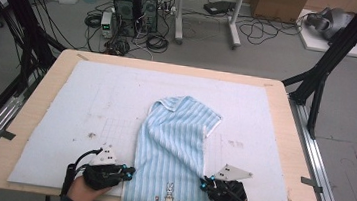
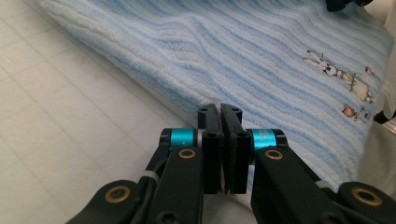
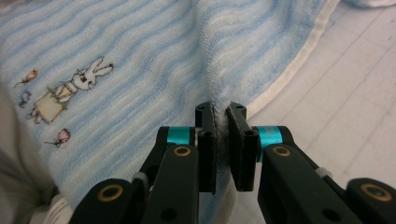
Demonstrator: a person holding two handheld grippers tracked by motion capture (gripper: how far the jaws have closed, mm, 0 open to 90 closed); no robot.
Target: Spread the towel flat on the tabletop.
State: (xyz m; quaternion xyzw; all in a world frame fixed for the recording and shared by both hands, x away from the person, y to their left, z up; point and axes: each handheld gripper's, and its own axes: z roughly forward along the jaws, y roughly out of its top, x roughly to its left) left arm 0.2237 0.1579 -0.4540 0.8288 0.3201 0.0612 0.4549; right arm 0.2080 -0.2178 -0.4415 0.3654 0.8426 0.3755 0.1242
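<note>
Pale blue terry with white stripes makes up the towel (image 1: 173, 150), which lies on the white mat (image 1: 91, 101) covering the wooden worktop (image 1: 285, 122). It runs lengthwise from the near edge toward the middle, its far end folded and bunched, and a small embroidered rabbit (image 1: 169, 191) sits close to the near hem.

The left hand-held gripper (image 1: 128, 171) rests at the towel's left edge near the front. In the left gripper view its jaws are pressed together at that edge (image 2: 220, 109); they seem to pinch the very border of the cloth, though the fabric between them is hard to make out.

The right hand-held gripper (image 1: 205, 183) sits at the towel's right edge, level with the other. In the right gripper view (image 3: 220, 112) a ridge of towel rises between its jaws and is clamped there, the cream-coloured hem (image 3: 289, 74) running just beside it over the mat.

Beyond the worktop, computer towers (image 1: 136, 8) and cables lie on the grey floor.
</note>
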